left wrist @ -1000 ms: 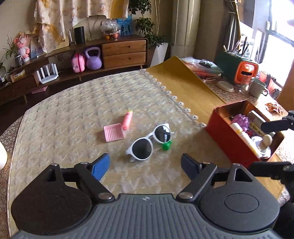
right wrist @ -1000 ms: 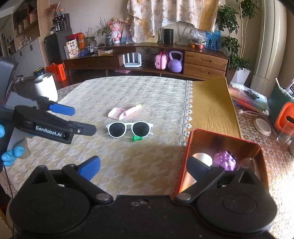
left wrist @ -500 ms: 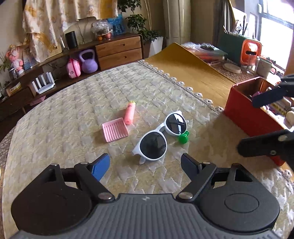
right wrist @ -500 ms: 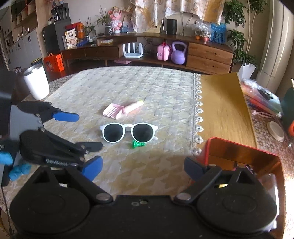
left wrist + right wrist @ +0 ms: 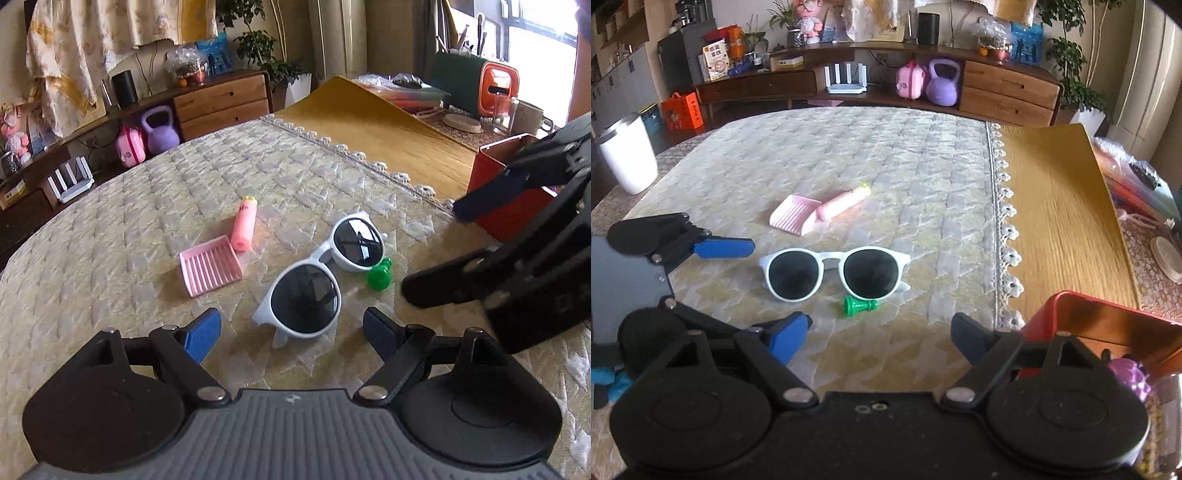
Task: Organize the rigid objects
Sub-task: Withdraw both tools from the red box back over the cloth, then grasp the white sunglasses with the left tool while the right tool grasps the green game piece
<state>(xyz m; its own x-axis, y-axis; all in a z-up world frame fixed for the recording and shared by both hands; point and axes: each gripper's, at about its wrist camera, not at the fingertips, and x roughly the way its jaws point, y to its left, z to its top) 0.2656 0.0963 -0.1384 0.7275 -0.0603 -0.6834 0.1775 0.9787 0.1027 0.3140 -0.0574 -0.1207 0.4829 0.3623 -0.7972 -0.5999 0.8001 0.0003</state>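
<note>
White sunglasses [image 5: 321, 280] lie on the quilted cloth, with a small green pawn [image 5: 378, 275] touching the right lens and a pink toy dustpan [image 5: 210, 266] and pink tube [image 5: 243, 223] behind. My left gripper [image 5: 291, 334] is open and empty, just in front of the left lens. My right gripper [image 5: 879, 339] is open and empty, a short way in front of the sunglasses [image 5: 833, 273] and pawn [image 5: 858, 305]. The right gripper's fingers [image 5: 443, 282] reach in from the right in the left wrist view. The red box [image 5: 1108, 328] stands at the right.
The red box holds a purple ball [image 5: 1126, 373] and other items. A white tumbler [image 5: 626, 158] stands at the cloth's left edge. Bare wooden table [image 5: 1060, 206] lies right of the lace trim. Jars and a mug [image 5: 528, 114] crowd the far right.
Both grippers have moved closer to the sunglasses. The right gripper has swung left, away from the red box, toward the pawn. Both stay open.
</note>
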